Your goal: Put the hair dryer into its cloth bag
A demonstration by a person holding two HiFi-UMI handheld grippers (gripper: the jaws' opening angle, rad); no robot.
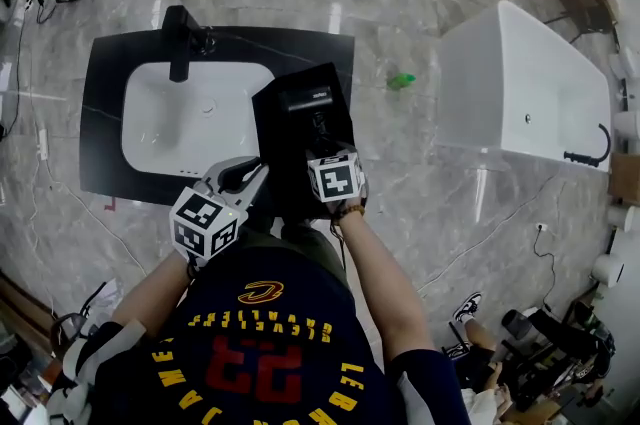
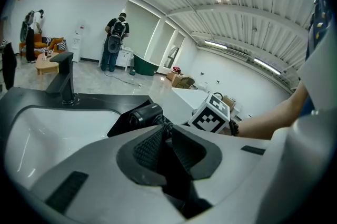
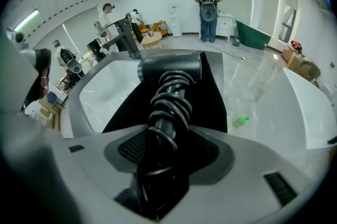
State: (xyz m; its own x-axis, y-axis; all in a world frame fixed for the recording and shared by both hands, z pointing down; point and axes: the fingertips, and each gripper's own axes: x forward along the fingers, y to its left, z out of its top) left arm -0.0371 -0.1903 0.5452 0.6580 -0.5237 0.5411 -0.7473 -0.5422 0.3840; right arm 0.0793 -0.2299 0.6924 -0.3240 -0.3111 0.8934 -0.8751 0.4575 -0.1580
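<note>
A black hair dryer with its cord wound round the handle lies on a black cloth bag at the right end of the dark counter. My right gripper is shut on the dryer's cord-wrapped handle; in the right gripper view the dryer's body points away over the bag. My left gripper sits at the bag's near left corner, jaws shut on black cloth. In the left gripper view the dryer lies just beyond the jaws.
A white sink with a black faucet fills the counter left of the bag. A white bathtub stands to the right, and a small green object lies on the marble floor between them. People stand far back in the room.
</note>
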